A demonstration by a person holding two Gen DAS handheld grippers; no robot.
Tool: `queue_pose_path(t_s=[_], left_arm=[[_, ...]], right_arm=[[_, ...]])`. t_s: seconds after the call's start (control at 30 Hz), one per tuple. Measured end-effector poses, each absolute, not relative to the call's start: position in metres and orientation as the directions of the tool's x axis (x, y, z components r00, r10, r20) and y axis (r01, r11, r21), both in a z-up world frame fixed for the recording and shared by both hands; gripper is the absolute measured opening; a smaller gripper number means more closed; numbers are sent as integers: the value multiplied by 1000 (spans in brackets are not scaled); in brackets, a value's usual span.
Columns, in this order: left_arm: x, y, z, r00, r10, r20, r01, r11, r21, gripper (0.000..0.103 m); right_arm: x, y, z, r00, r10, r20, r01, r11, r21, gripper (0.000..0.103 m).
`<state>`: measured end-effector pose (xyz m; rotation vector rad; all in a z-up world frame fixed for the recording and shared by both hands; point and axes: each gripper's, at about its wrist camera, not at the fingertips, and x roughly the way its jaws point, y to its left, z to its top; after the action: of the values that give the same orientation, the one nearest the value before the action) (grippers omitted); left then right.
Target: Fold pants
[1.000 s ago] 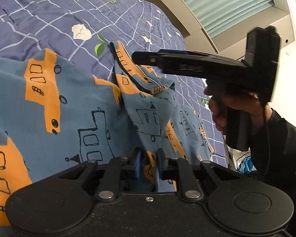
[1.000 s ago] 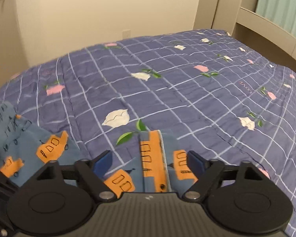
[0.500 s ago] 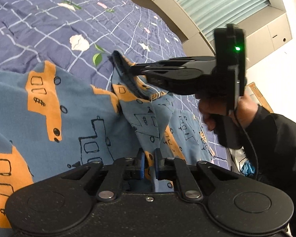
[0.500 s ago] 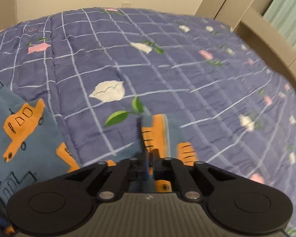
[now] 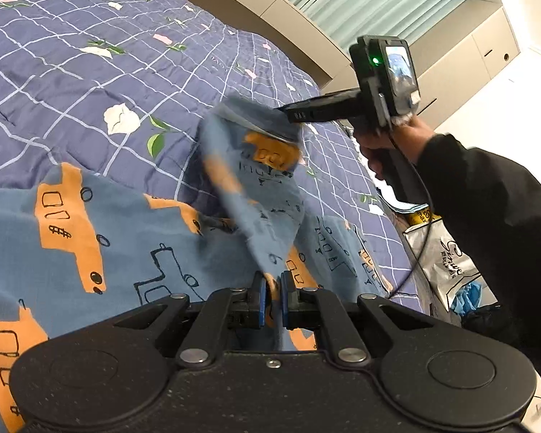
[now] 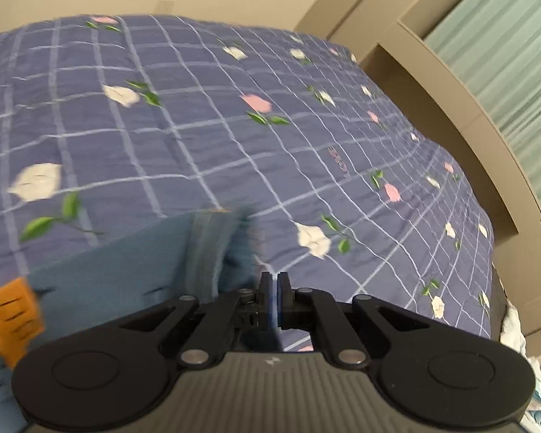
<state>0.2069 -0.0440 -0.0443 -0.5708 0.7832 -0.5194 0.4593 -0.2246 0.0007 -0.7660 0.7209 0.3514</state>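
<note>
We're pinching the pants [image 5: 263,195] between both sets of fingers: left gripper [image 5: 272,301] clamping the near edge, right gripper [image 6: 273,301] seemingly easing open on a blurry cuff, lifting it to fold.

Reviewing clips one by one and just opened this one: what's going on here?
A person holding a gripper in each hand is folding blue pants printed with orange vehicles on a quilted bed. The left gripper is shut on a fold of the fabric near the camera. The right gripper has the pants' edge lifted off the bed; its jaws are opening slightly, with cloth between them. The fold is not yet laid down.
</note>
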Motion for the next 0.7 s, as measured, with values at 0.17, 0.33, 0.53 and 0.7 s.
queue_pose_path(t_s=[0.17,0.33,0.53,0.7], left_arm=[[209,-45,-47,591,-628,-506,213,727,-653,8],[212,-47,-52,581,-636,-508,205,718,-665,8],[213,-45,-53,584,-633,-509,199,719,-666,8],[212,-47,-52,587,-629,-510,203,724,-659,8]], right_arm=[[464,-225,9,722,66,-689,-518,711,-475,32],[447,-209,11,638,173,-750,-609,710,-354,45],[457,-178,-15,525,217,-823,-627,752,-201,52],[479,-166,-33,502,160,-850,-533,831,-159,51]])
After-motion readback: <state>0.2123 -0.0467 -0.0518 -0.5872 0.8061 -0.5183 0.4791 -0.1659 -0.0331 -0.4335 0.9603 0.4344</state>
